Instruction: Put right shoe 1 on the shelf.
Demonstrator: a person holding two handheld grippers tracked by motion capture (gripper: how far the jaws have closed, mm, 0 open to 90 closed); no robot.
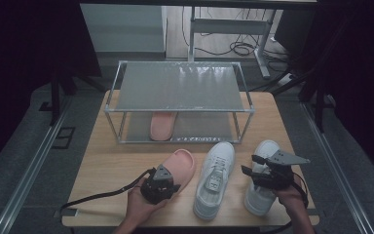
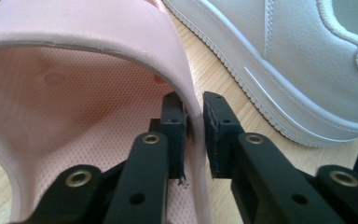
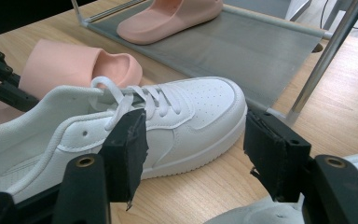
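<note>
A pink slipper [image 1: 179,165] lies on the wooden table [image 1: 102,161], toe toward the rack. My left gripper [image 1: 173,182] is at its near end. In the left gripper view the jaws [image 2: 193,105] are shut on the side wall of the slipper's strap [image 2: 98,28], one pad inside and one outside. A white sneaker [image 1: 216,178] lies to its right. My right gripper [image 1: 249,165] hovers open over a second white sneaker [image 1: 260,197]. Nothing sits between the right gripper's [image 3: 196,135] pads, and the middle sneaker [image 3: 182,107] shows beyond them.
A two-tier metal rack [image 1: 180,85] stands at the back of the table. Another pink slipper [image 1: 163,126] rests on its lower shelf [image 3: 242,51]; the top shelf is bare. Bare wood lies left of the shoes. Cables trail from both grippers toward the table's near edge.
</note>
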